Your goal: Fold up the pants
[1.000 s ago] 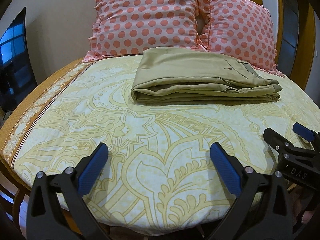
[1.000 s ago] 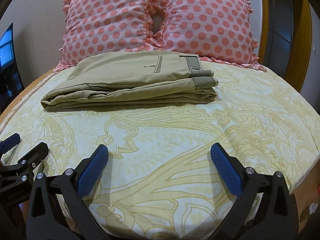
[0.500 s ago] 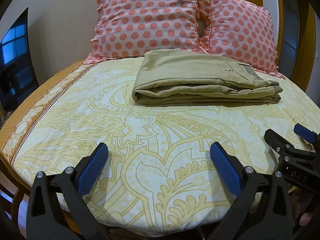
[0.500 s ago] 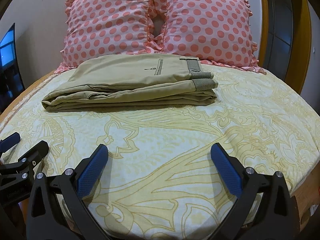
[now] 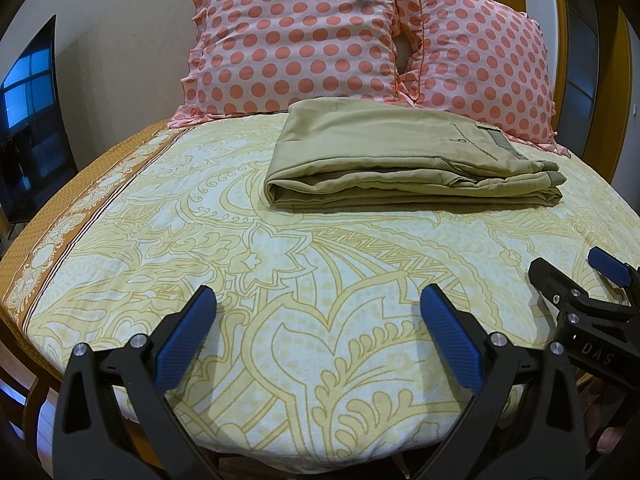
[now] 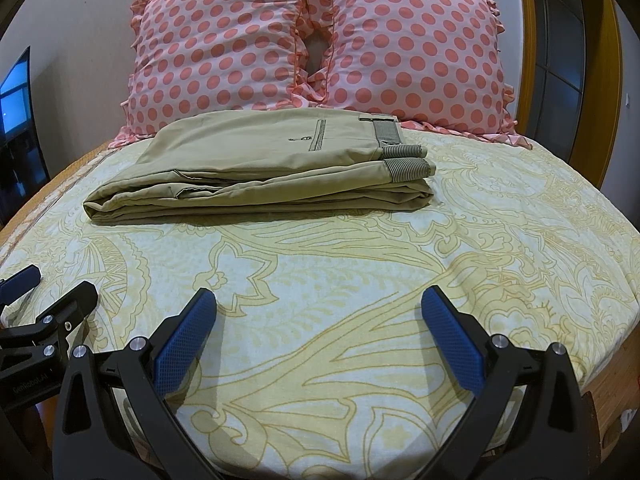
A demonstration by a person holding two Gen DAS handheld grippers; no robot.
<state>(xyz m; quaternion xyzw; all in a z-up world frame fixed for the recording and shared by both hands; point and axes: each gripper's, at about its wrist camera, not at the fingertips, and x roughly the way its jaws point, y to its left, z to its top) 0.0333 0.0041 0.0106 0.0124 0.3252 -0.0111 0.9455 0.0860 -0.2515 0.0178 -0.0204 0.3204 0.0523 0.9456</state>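
I note the folded pants [image 5: 404, 172] lying crosswise on the bed [image 5: 280, 280], waistband rightward, both tools [image 5: 318, 336] [image 6: 318, 336] wide, empty.

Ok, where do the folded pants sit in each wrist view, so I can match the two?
Left wrist: pants upper centre-right on the sheet, waistband end to the right, just before the pillows.
Right wrist: pants upper centre-left, striped waistband at their right end.
Shared landmark: the gap between the two polka-dot pillows, above the pants in both views.
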